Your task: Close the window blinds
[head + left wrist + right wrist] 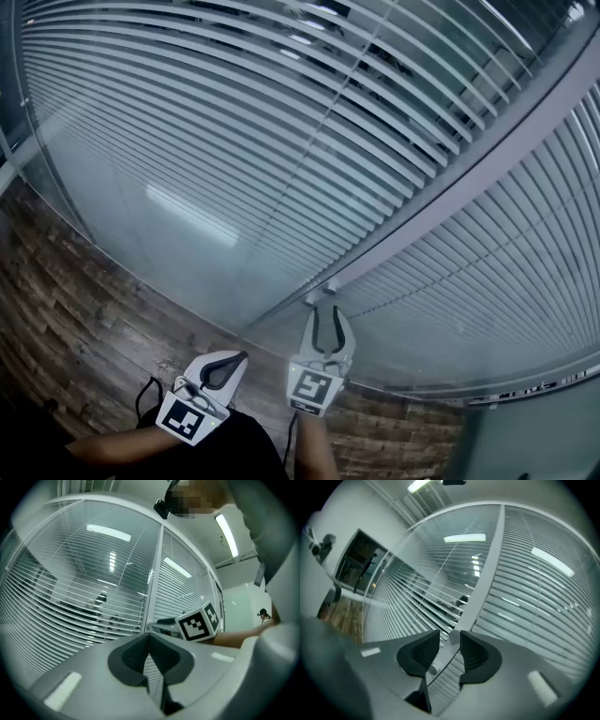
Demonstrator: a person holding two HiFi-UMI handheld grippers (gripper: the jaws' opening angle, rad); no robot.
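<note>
Though loose — white blinds knob point(442, 654) between jaws of right hand-held gripper point(450, 633)

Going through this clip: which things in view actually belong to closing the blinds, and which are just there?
Part of the job:
- window blinds
- white blind-control knob
- right gripper, jaws open around that knob

Just there:
- left gripper, shut and empty
- frame post between the two panes
- wooden floor
</note>
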